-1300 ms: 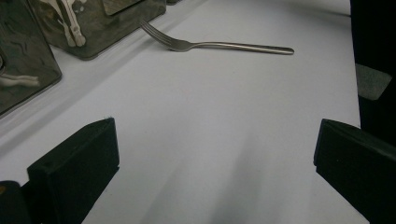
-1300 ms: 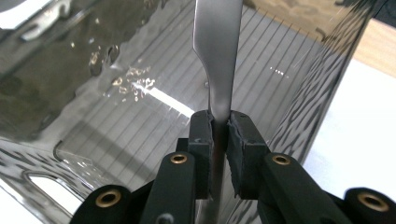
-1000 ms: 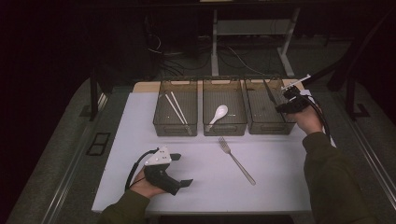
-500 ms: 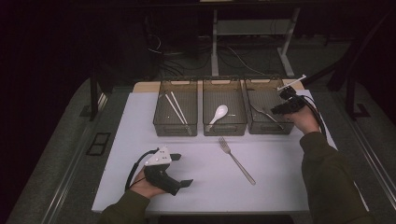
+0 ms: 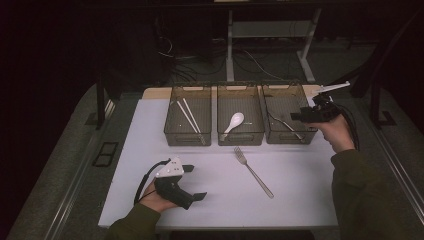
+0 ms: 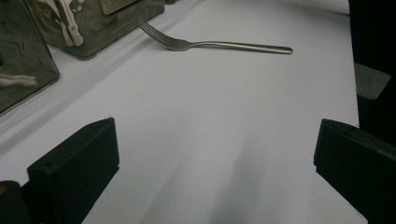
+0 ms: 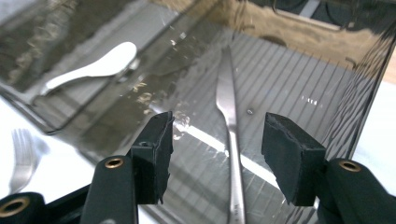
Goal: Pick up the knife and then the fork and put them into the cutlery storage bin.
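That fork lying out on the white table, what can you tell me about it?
The fork looks like plain silvery metal, with a slim straight handle and tines at one end. It lies flat on the white table, in front of the middle bin, tines toward the bins and handle angled toward the person's right. Nothing touches it but the table; both grippers are away from it.

Readable text: none on any surface.
Bins point(image 5: 240, 135): no labels, brands or numbers legible.
Fork point(image 5: 253, 171): no stamp legible on the handle.
White tabletop point(image 5: 300, 200): unmarked.
Grippers: no legible lettering on the bodies or jaws.
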